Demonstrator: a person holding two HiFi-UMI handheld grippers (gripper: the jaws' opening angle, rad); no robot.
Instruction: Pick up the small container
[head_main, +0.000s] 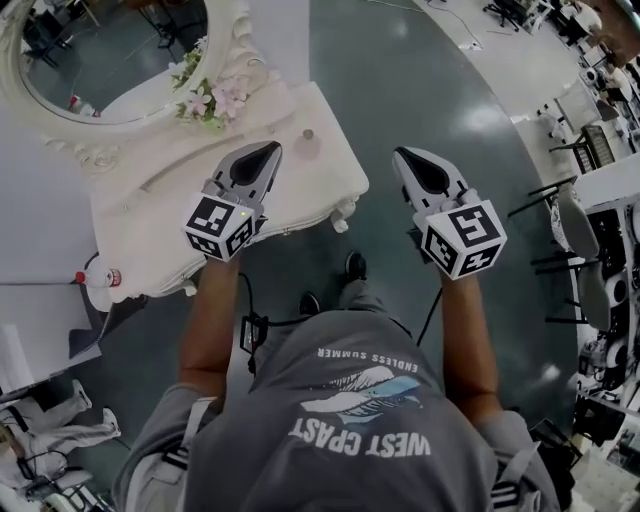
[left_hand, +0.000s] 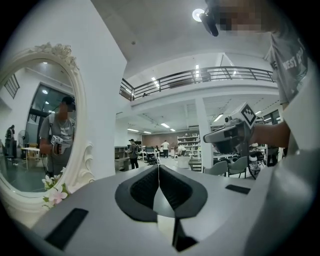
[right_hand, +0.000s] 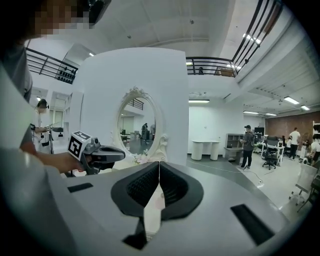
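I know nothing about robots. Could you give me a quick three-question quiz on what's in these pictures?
1. Where does the small container stand? A: on the white table. B: on the floor. C: on a chair.
2. True or false: the left tool is gripping the small container.
3. Fill in: the right tool is ____ (open or shut).
Key: 1. A. 2. False; the left tool is shut and empty. 3. Shut.

Tabletop (head_main: 300, 200) matt white with carved edging; floor (head_main: 430, 80) glossy, mirroring lamps; left claw (head_main: 274, 149) smooth grey plastic shell, ribbed black pads (left_hand: 142, 187)
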